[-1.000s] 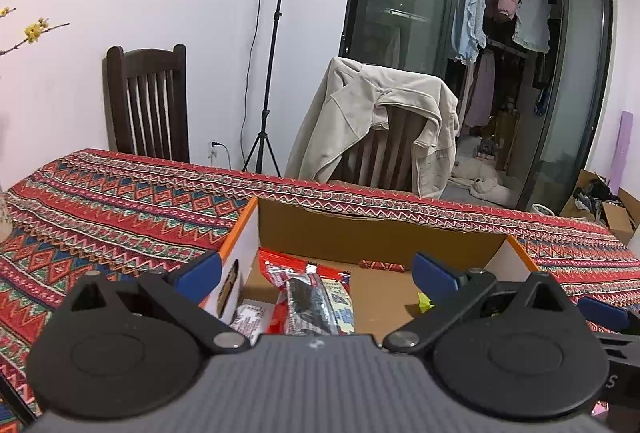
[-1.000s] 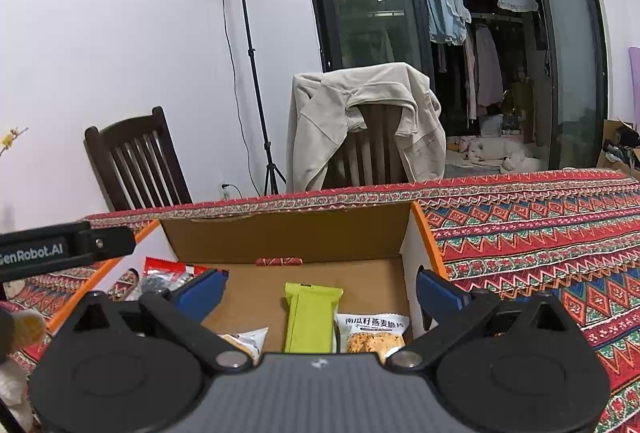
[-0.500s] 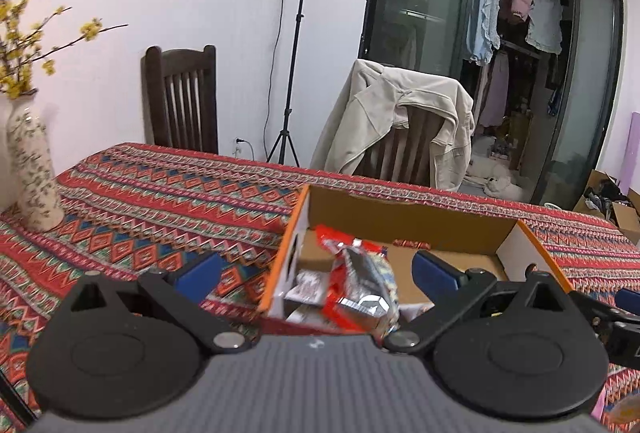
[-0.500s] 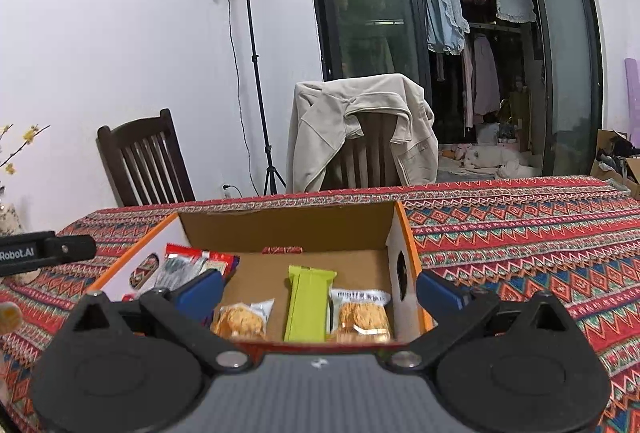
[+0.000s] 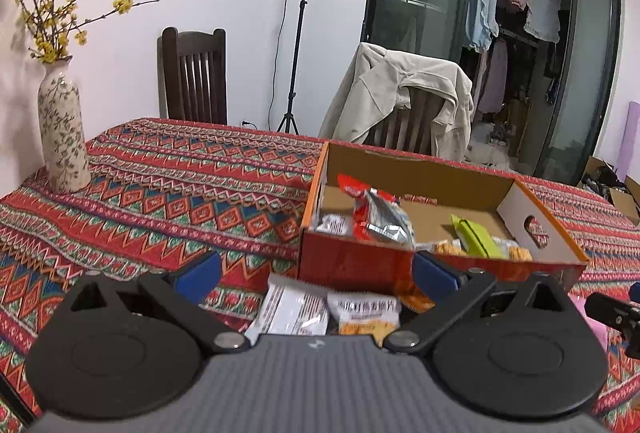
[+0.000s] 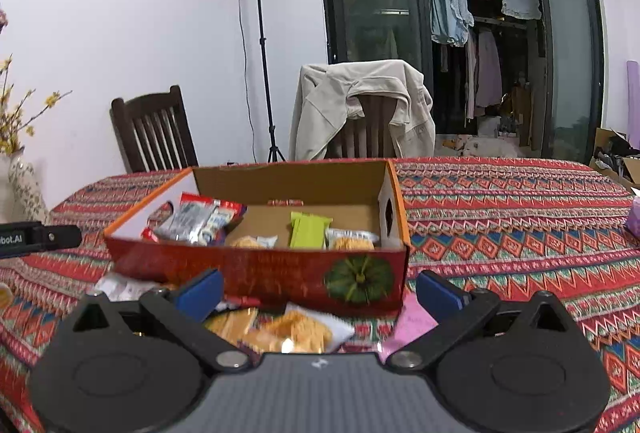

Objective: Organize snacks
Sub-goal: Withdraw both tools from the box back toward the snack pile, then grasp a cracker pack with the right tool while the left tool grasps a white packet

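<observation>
- My left tongs [image 5: 316, 275] hang wide apart and hold nothing, above a white packet [image 5: 290, 309] and a cracker packet [image 5: 368, 313] on the table [image 5: 160, 201].
- My right tongs [image 6: 318, 291] are wide and bare too, over loose cracker packets [image 6: 296, 331].
- Just beyond stands the cardboard box [image 6: 280, 273], holding a green bar [image 6: 308, 231] and red-and-silver packets [image 6: 196, 219].
- A flowered vase [image 5: 62, 137] stands far left.

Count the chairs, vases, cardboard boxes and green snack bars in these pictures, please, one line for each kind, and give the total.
Chairs: 2, the dark wooden chair and the chair under the beige jacket
Vase: 1
Cardboard box: 1
Green snack bar: 1
Total: 5
</observation>
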Demonstrator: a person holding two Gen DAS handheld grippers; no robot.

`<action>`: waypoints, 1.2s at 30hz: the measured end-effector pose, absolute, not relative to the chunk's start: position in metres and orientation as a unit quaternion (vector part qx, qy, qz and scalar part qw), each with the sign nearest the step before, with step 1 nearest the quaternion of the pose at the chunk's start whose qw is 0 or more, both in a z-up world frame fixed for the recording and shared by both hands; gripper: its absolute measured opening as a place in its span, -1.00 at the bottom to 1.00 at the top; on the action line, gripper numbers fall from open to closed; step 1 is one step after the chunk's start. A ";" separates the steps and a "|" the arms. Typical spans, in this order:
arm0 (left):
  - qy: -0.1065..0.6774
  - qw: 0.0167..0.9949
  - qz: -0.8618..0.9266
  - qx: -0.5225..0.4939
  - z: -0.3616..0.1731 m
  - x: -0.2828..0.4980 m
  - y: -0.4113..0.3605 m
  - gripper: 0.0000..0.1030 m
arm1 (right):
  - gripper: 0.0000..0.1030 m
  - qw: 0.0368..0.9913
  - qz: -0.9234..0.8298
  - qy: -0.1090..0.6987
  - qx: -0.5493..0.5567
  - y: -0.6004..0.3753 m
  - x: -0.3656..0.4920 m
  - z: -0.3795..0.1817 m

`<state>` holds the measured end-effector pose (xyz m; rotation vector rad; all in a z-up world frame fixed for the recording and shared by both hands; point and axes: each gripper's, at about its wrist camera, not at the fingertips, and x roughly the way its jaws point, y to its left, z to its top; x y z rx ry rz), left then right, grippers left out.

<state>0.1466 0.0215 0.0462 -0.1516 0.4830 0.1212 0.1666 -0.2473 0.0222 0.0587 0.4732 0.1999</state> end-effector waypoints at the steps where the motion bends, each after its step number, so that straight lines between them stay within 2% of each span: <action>1: 0.239 0.966 0.060 -0.075 0.043 0.145 0.022 1.00 | 1.00 0.966 0.099 0.236 0.027 -0.248 0.163 0.020; 16: 0.224 0.967 0.067 -0.102 0.016 0.136 0.038 1.00 | 1.00 0.956 0.088 0.279 0.001 -0.264 0.149 -0.017; 26: 0.219 0.962 0.086 -0.138 0.015 0.130 0.052 1.00 | 1.00 0.956 0.084 0.280 0.020 -0.249 0.178 0.001; 29: 0.224 0.961 0.087 -0.139 0.014 0.132 0.053 1.00 | 0.96 0.954 0.083 0.288 0.022 -0.240 0.193 0.005; 34: 0.229 0.960 0.086 -0.136 0.012 0.133 0.052 1.00 | 0.76 0.947 0.065 0.314 0.029 -0.228 0.217 -0.004; 36: 0.231 0.960 0.085 -0.136 0.011 0.133 0.052 1.00 | 0.62 0.942 0.060 0.327 0.035 -0.226 0.223 -0.011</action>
